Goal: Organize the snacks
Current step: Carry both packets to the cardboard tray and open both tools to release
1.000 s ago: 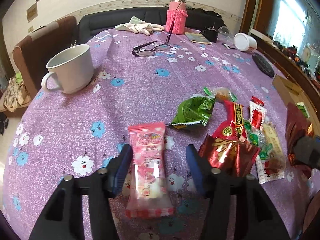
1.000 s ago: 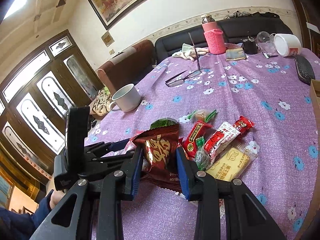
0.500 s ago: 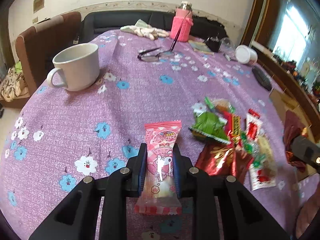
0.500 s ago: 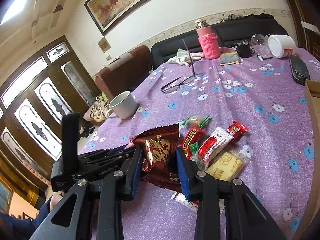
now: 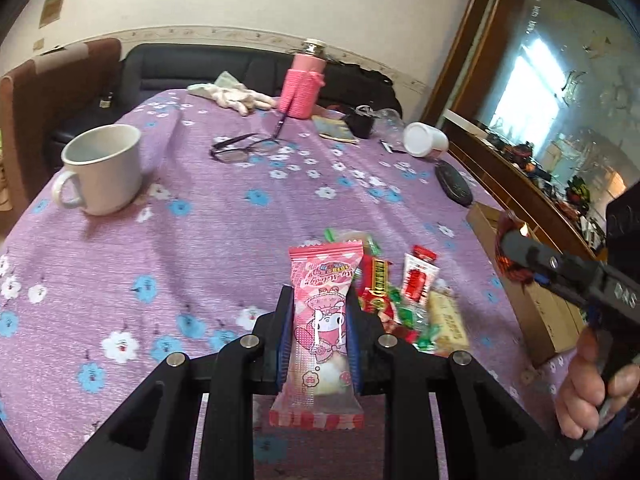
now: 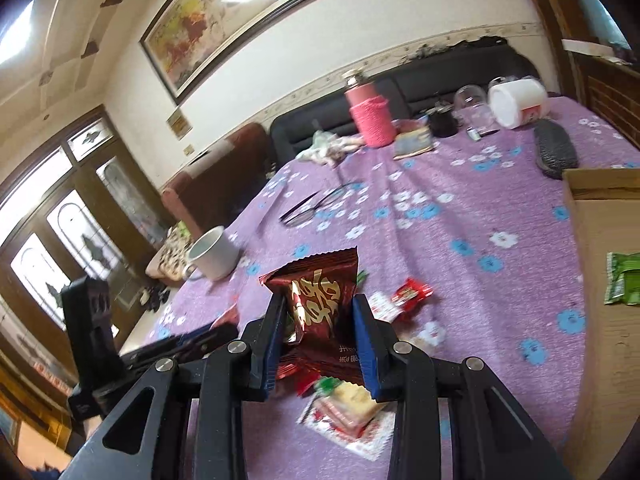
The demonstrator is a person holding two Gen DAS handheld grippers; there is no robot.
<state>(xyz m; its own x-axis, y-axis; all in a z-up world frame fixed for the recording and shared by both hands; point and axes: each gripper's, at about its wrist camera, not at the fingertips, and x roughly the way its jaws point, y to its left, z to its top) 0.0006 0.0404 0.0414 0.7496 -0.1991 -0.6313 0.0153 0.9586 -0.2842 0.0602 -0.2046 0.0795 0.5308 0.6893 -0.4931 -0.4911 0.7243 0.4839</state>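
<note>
My left gripper (image 5: pixel 319 316) is shut on a pink cartoon snack packet (image 5: pixel 320 320) and holds it above the purple flowered tablecloth (image 5: pixel 224 216). My right gripper (image 6: pixel 320 320) is shut on a dark red foil snack bag (image 6: pixel 318 300), lifted above a pile of small snack packets (image 6: pixel 352 404). The same pile (image 5: pixel 412 300) lies just right of the pink packet in the left wrist view. The right gripper also shows in the left wrist view (image 5: pixel 516 256), over a cardboard box (image 5: pixel 536 304). A green snack packet (image 6: pixel 622 284) lies in the box (image 6: pixel 600 216).
A white mug (image 5: pixel 102 168) stands at the left. Glasses (image 5: pixel 244 148), a pink-sleeved flask (image 5: pixel 302 80), gloves (image 5: pixel 232 94), a white jar (image 5: pixel 424 140) and a black remote (image 5: pixel 454 188) lie farther back. A sofa and wooden cabinet border the table.
Both grippers have risen with their packets. The right gripper has swung right toward the cardboard box. The left gripper closed on the pink packet a second ago and lifted it.
</note>
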